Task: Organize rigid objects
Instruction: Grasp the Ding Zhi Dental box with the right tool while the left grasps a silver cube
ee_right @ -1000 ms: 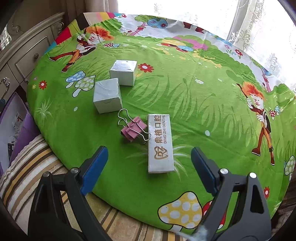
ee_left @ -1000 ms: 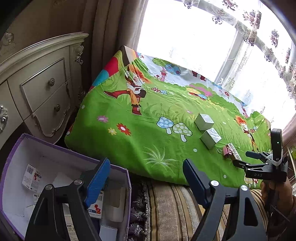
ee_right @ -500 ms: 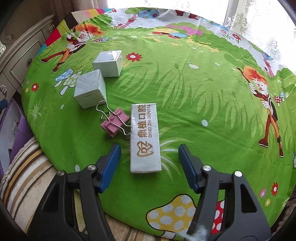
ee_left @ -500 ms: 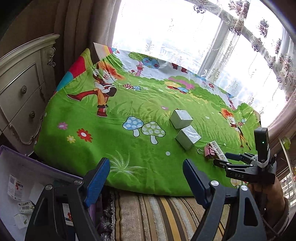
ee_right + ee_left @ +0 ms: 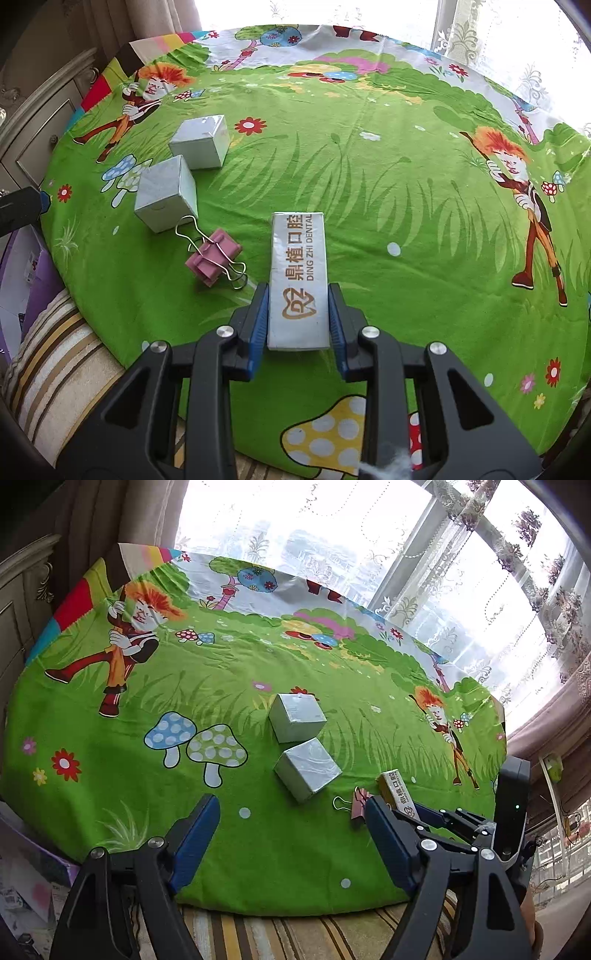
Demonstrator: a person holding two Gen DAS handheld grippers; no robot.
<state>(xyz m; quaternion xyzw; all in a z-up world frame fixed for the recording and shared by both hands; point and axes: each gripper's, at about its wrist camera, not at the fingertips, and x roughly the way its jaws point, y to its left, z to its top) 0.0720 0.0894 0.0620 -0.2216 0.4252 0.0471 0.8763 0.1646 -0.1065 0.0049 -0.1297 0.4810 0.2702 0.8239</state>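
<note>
While your right gripper (image 5: 298, 317) has just closed on the near end of the dental box (image 5: 298, 275), beside it the pink binder clip (image 5: 214, 260) and two silver boxes (image 5: 166, 192) remain unsorted; your left gripper (image 5: 291, 834) hovers wide, empty.

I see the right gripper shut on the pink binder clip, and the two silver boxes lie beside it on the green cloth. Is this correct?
Not quite. The right gripper is shut on the long white dental box, as the right wrist view shows. The pink binder clip lies free beside it, near the two silver boxes on the green cloth.
</note>
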